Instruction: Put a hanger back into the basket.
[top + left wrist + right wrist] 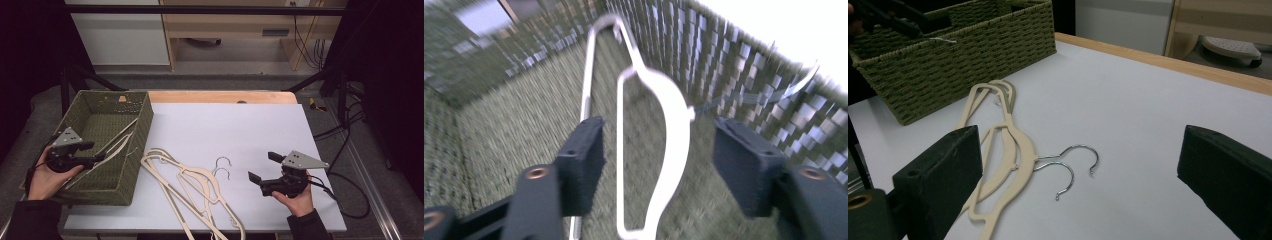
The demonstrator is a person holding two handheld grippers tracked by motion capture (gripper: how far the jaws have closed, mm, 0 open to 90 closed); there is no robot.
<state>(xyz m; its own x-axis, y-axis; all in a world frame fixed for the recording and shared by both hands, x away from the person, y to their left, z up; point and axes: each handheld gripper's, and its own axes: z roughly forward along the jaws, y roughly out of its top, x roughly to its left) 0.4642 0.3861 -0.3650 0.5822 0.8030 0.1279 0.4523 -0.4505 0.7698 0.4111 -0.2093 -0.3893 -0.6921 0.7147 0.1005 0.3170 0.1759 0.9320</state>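
up close, the left claw [659, 165] gapes around a basket-laid hanger [674, 125], untouched; right claw [1083, 185] open too.

A cream hanger [674, 130] lies slanted inside the green woven basket [142, 135].

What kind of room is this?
Probably a workshop or lab, not a home: a white work table in a dark metal frame, loose cables on the floor, and a wooden bench behind.
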